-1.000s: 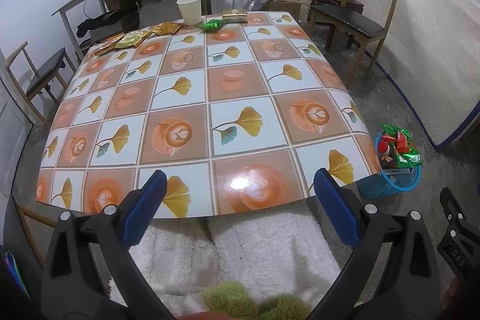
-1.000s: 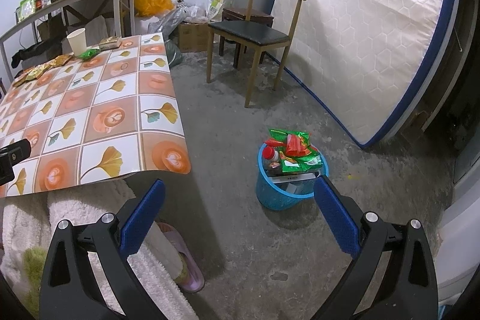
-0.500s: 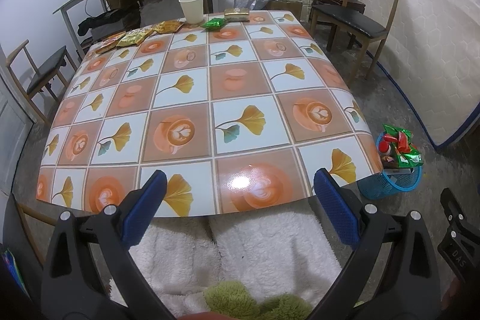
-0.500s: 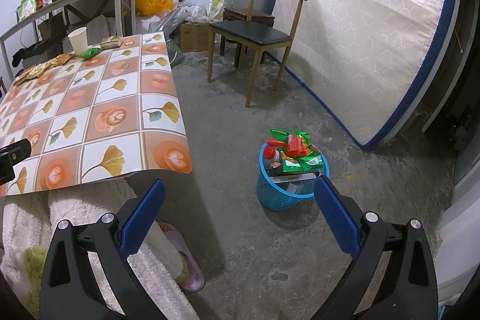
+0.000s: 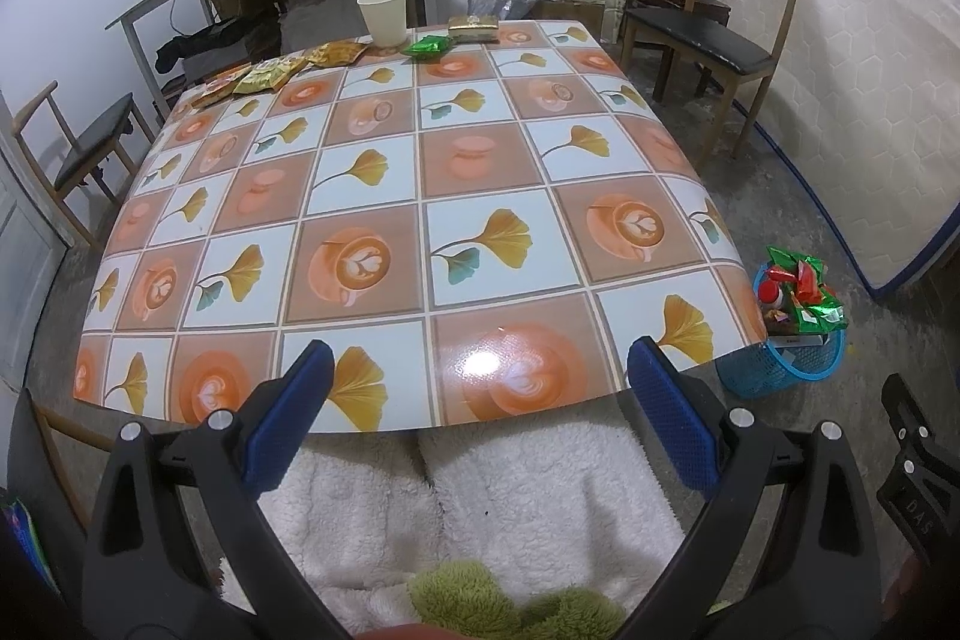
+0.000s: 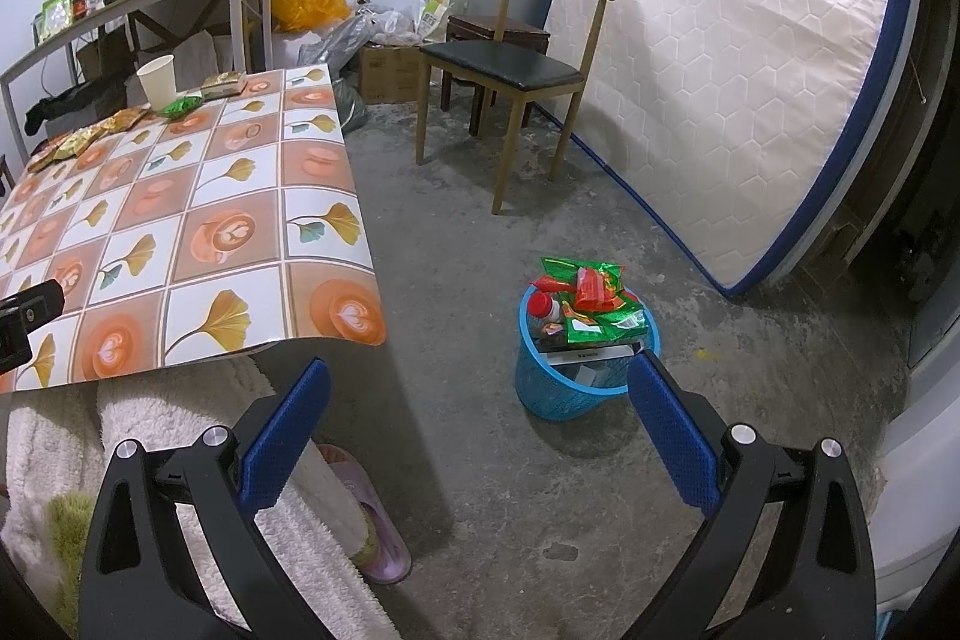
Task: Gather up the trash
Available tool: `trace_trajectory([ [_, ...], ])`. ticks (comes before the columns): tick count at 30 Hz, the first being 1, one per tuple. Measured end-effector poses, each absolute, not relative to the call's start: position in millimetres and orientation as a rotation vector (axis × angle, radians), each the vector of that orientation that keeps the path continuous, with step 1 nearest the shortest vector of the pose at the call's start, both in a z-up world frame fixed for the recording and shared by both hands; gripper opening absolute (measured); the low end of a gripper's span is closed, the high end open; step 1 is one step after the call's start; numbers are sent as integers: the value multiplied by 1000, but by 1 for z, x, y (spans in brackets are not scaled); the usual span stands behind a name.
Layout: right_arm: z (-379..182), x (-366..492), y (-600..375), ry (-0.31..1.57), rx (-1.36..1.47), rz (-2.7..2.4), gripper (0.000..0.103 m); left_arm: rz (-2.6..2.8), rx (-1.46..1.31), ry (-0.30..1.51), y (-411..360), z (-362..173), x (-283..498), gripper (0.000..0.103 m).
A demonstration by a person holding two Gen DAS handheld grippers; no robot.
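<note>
The left gripper [image 5: 477, 388] is holding its blue fingers [image 5: 291, 415] spread wide on nothing, hovering at the near edge of the bench [image 5: 480, 196]. The right gripper [image 6: 480, 403] is likewise gaping empty over the floor, beside the blue basket [image 6: 564, 388] brimming with wrappers. More wrappers [image 5: 276, 70], a green packet [image 5: 427, 46] and a paper cup [image 5: 384, 15] are sitting along the bench's far edge.

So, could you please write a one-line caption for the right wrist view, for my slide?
Open right gripper hovers over the concrete floor, facing a blue basket piled with wrappers, beside the tiled-pattern table.
</note>
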State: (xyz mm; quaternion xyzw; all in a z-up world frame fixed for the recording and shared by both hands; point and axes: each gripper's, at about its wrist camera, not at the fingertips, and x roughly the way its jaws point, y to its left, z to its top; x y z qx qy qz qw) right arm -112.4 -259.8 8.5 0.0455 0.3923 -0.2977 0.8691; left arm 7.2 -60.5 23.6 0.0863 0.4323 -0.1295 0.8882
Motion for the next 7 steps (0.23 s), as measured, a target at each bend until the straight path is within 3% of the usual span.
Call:
trace_trajectory([
  [7, 9, -113, -260, 822, 95, -623, 96, -271, 179, 897, -60, 23, 5, 94],
])
